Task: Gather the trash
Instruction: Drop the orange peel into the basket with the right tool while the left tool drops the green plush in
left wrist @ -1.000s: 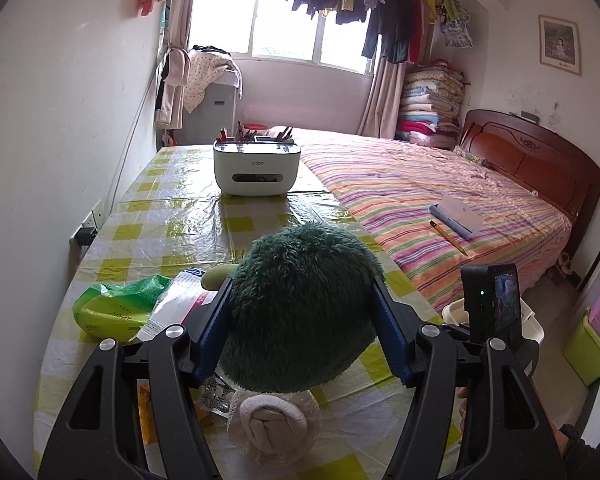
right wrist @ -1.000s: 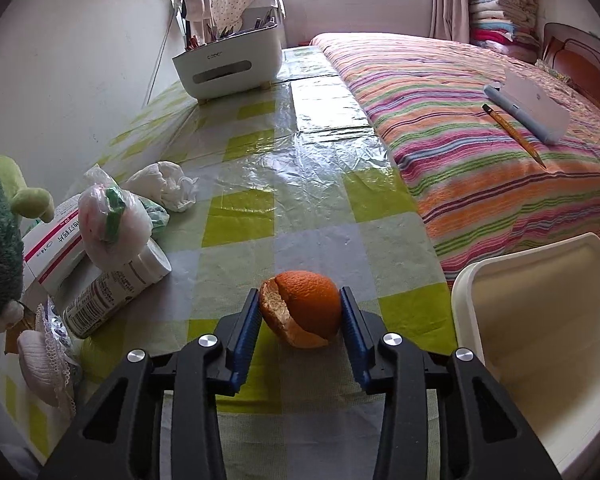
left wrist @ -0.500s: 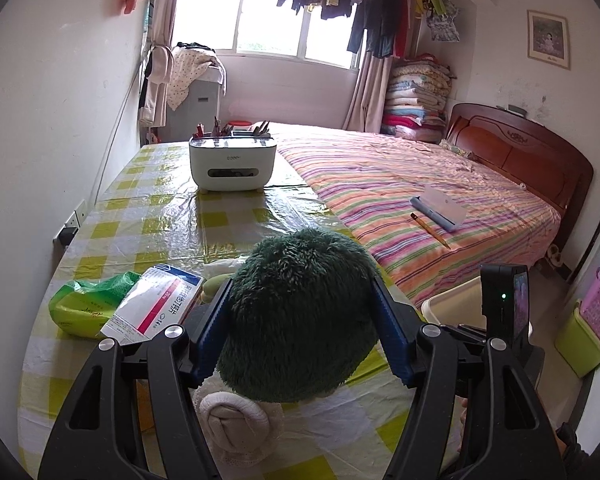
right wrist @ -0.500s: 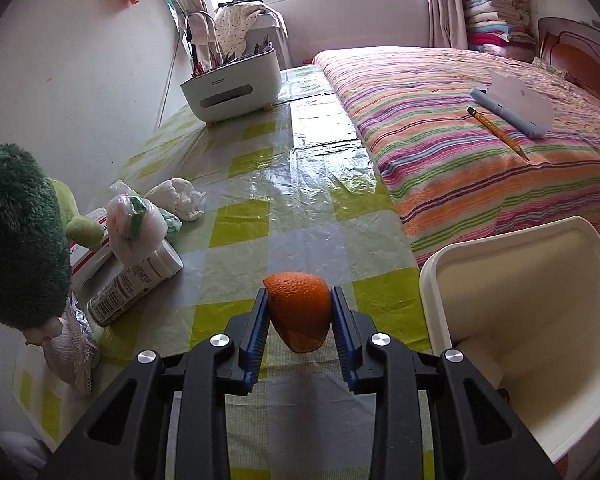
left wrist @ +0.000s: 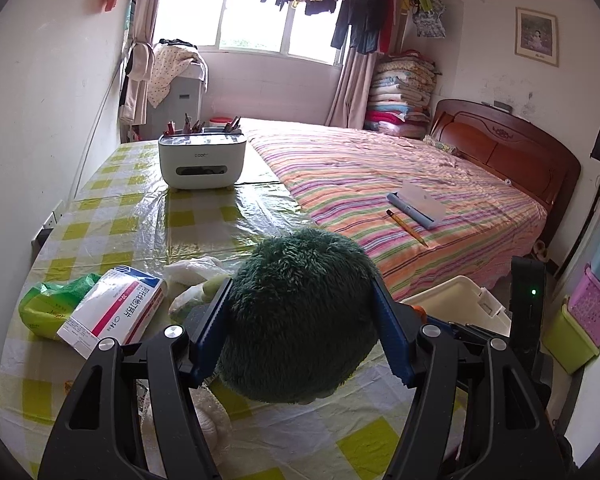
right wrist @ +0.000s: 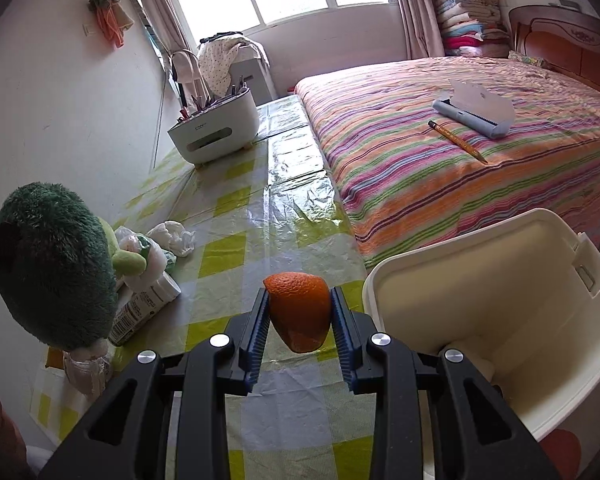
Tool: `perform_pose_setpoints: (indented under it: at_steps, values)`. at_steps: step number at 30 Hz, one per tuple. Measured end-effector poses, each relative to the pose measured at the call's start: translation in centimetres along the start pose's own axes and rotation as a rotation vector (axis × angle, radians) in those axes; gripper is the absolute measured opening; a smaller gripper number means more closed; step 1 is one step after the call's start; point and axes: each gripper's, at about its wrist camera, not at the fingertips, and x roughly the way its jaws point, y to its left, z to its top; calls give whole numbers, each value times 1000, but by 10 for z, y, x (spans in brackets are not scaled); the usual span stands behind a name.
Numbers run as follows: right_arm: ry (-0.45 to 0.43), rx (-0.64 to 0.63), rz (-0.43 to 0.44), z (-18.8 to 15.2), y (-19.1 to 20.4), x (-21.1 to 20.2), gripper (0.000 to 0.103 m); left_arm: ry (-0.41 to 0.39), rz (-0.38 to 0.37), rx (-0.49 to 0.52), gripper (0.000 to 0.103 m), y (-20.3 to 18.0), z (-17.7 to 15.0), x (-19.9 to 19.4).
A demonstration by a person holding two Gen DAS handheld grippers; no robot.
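My right gripper (right wrist: 298,312) is shut on a piece of orange peel (right wrist: 299,308), lifted above the checked tablecloth just left of the cream waste bin (right wrist: 540,236). My left gripper (left wrist: 300,320) is shut on a dark green plush toy (left wrist: 300,316), held over the table's near end; the toy (right wrist: 56,268) also fills the left of the right wrist view. Under and behind the toy lie a white and pink box (left wrist: 116,312), a green bag (left wrist: 52,304), a crumpled tissue (right wrist: 174,236), a knotted plastic bag (right wrist: 144,256) and a lying bottle (right wrist: 144,312).
A white desk organiser (left wrist: 202,160) with pens stands at the table's far end. The striped bed (left wrist: 400,188) borders the table on the right, with a pencil (right wrist: 456,140) and a pencil case (right wrist: 476,114) on it. Coloured baskets (left wrist: 584,316) stand on the floor at far right.
My right gripper closed on the orange peel, lifted it off the cloth and carried it right toward the bin. My left gripper drew back with the plush toy, uncovering the box.
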Motion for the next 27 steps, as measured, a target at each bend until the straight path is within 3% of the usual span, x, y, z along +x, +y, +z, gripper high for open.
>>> perform_pose_setpoints:
  at_steps: [7,14,27]
  values:
    - [-38,48,-17,2,-21,-14,30,23,-63,2,65,-22,0,14]
    - [-90,93,-102,0,-44,-33,30,39,-94,36,65,-51,0,26]
    - [-137,198,-156,-1,-82,-52,33,45,-152,66,65,-97,3,37]
